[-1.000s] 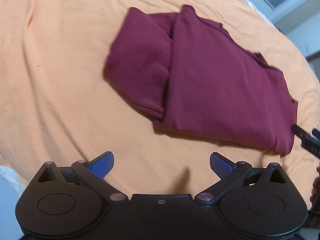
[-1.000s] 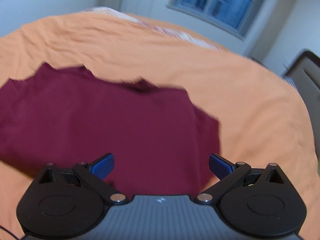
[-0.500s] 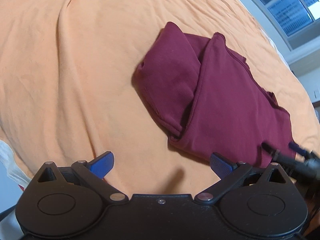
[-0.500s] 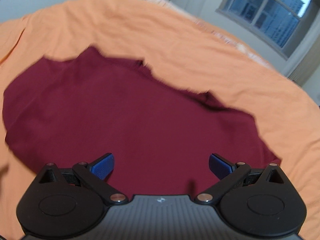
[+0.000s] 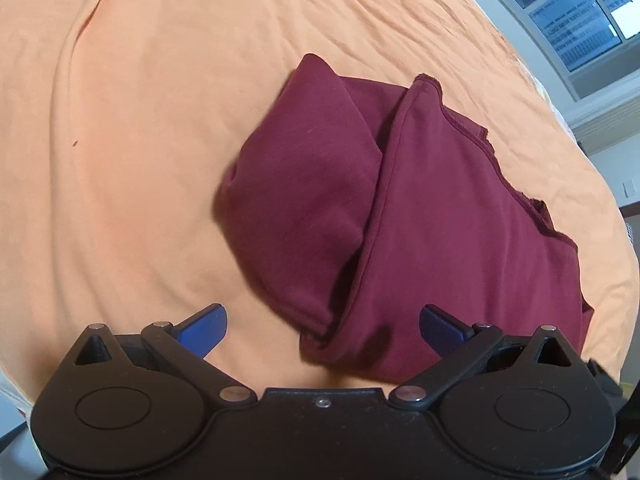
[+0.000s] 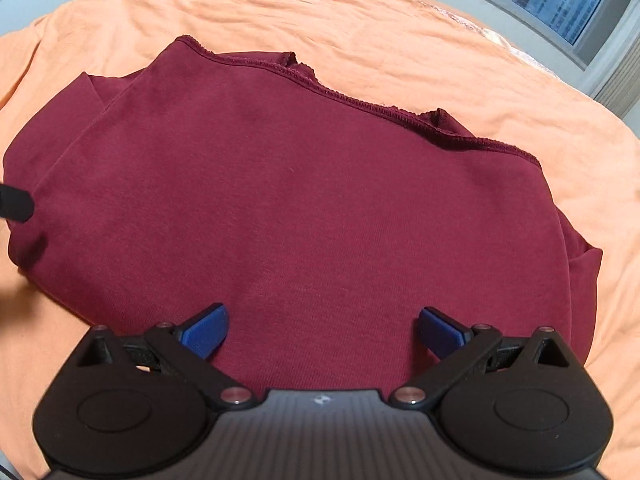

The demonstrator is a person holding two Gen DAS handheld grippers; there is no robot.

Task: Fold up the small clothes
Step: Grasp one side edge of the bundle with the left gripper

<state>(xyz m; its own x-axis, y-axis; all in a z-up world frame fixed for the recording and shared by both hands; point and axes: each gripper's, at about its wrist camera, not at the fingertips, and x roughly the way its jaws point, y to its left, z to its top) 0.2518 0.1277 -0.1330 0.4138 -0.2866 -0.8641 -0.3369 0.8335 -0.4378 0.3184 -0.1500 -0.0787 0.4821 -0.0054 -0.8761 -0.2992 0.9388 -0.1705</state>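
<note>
A maroon garment (image 5: 440, 216) lies folded on an orange bedsheet (image 5: 140, 120), one side flap laid over the middle. My left gripper (image 5: 322, 330) is open, its blue pads (image 5: 204, 328) spread wide, just above the garment's near left corner. In the right wrist view the same garment (image 6: 280, 208) fills the middle, stitched hem at the far edge. My right gripper (image 6: 322, 330) is open over its near edge, nothing between the fingers. A dark tip of the left gripper (image 6: 14, 204) shows at the left border.
The orange sheet (image 6: 360, 20) covers the bed all round the garment, wrinkled at the far side. A window (image 5: 580, 12) and pale wall are beyond the bed's far right. The bed's edge drops off at lower left.
Both grippers have moved closer to the garment, which now looks larger in each view. The left gripper has come in over the near left corner. Both stay open.
</note>
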